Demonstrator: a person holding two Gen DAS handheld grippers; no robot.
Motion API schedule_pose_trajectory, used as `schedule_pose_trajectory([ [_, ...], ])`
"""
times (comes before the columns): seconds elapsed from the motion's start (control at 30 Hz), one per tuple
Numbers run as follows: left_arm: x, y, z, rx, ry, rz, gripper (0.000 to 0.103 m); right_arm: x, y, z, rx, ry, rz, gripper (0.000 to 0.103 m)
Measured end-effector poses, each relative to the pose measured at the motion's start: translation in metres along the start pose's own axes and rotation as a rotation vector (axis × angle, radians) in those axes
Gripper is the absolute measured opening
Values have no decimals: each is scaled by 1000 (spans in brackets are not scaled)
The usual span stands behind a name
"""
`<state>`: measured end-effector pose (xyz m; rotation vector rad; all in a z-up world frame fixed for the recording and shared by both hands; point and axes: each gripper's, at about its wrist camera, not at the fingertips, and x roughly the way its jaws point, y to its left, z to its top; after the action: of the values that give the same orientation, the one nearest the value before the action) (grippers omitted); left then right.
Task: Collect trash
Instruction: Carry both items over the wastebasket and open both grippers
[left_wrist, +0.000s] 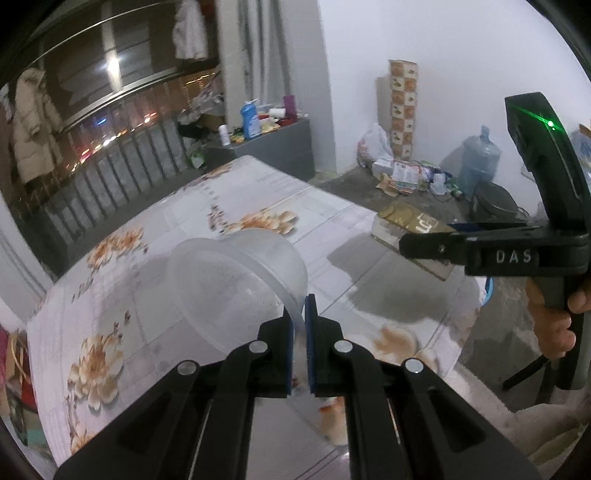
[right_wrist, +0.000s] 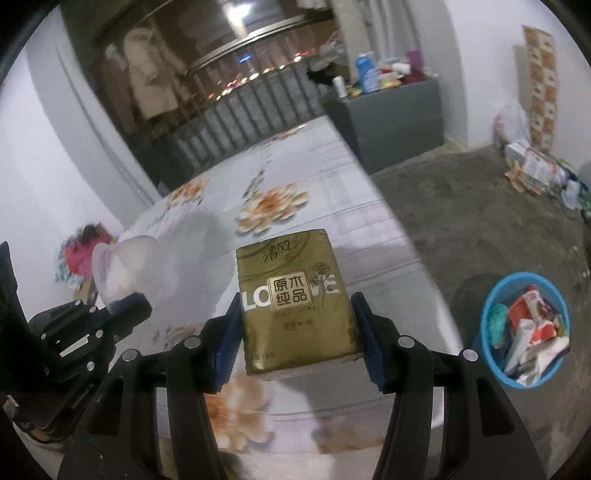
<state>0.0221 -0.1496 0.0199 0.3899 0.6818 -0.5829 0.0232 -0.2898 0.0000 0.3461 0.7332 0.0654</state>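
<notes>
My left gripper (left_wrist: 300, 306) is shut on the rim of a clear plastic cup (left_wrist: 236, 284) and holds it above the flowered table (left_wrist: 129, 295). The cup also shows at the left of the right wrist view (right_wrist: 125, 266), with the left gripper (right_wrist: 125, 306) below it. My right gripper (right_wrist: 295, 317) is shut on a gold tissue pack (right_wrist: 295, 291), lifted above the table (right_wrist: 295, 177). In the left wrist view the right gripper (left_wrist: 410, 245) holds the gold pack (left_wrist: 410, 225) at the table's right edge.
A blue trash bin (right_wrist: 524, 328) with several wrappers stands on the floor right of the table. A grey cabinet (left_wrist: 273, 144) with bottles stands beyond the table. Bags, boxes and a water jug (left_wrist: 480, 158) lie along the far wall.
</notes>
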Motion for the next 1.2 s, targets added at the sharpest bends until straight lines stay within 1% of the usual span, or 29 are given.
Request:
schedule_pose_trajectory([
  [0.07,2,-11,11,25,-8,-30,5,-15,-21,2,37,-39,-28,53],
  [0.13,6,-25,26,45,-21,-86,5,-33,-46,5,81,-88,-76,53],
  [0.17,9,-31,33,56,-27,-112,5,-46,-64,6,120,-122,-110,53],
  [0.27,22,-56,60,88,-34,-235,5,-85,-119,2,255,-214,-208,53],
  [0.3,30,-70,71,98,-28,-301,5,-98,-139,-2,310,-241,-244,53],
  [0.33,36,-80,79,106,-19,-344,5,-107,-155,-7,352,-258,-271,54],
  [0.4,56,-109,95,136,21,-443,5,-124,-190,-22,456,-282,-327,54],
  [0.47,74,-133,104,164,55,-504,6,-132,-221,-39,552,-282,-360,54],
  [0.57,117,-176,114,175,157,-610,6,-125,-252,-57,649,-253,-377,54],
  [0.63,145,-201,117,172,222,-638,6,-112,-267,-63,692,-226,-371,54],
  [0.7,170,-224,119,194,270,-656,6,-93,-280,-64,731,-196,-352,54],
  [0.8,208,-257,124,232,332,-657,6,-70,-303,-61,777,-165,-322,54],
  [0.87,233,-276,129,249,372,-651,6,-62,-321,-57,805,-157,-305,54],
  [0.93,258,-292,131,262,420,-665,6,-52,-340,-53,826,-153,-296,55],
  [0.97,269,-300,133,265,441,-665,10,-44,-350,-52,830,-143,-296,56],
  [1.0,281,-308,134,264,467,-674,16,-35,-357,-50,827,-125,-294,57],
  [1.03,296,-313,133,254,510,-690,38,-19,-372,-49,835,-97,-293,59],
  [1.07,307,-318,132,245,539,-684,54,-10,-382,-53,853,-78,-297,64],
  [1.13,323,-324,129,223,561,-650,58,11,-402,-64,891,-24,-326,66],
  [1.17,327,-325,129,217,574,-644,59,19,-410,-69,905,6,-353,66],
  [1.2,330,-324,128,200,591,-645,59,22,-414,-73,917,15,-371,66],
])
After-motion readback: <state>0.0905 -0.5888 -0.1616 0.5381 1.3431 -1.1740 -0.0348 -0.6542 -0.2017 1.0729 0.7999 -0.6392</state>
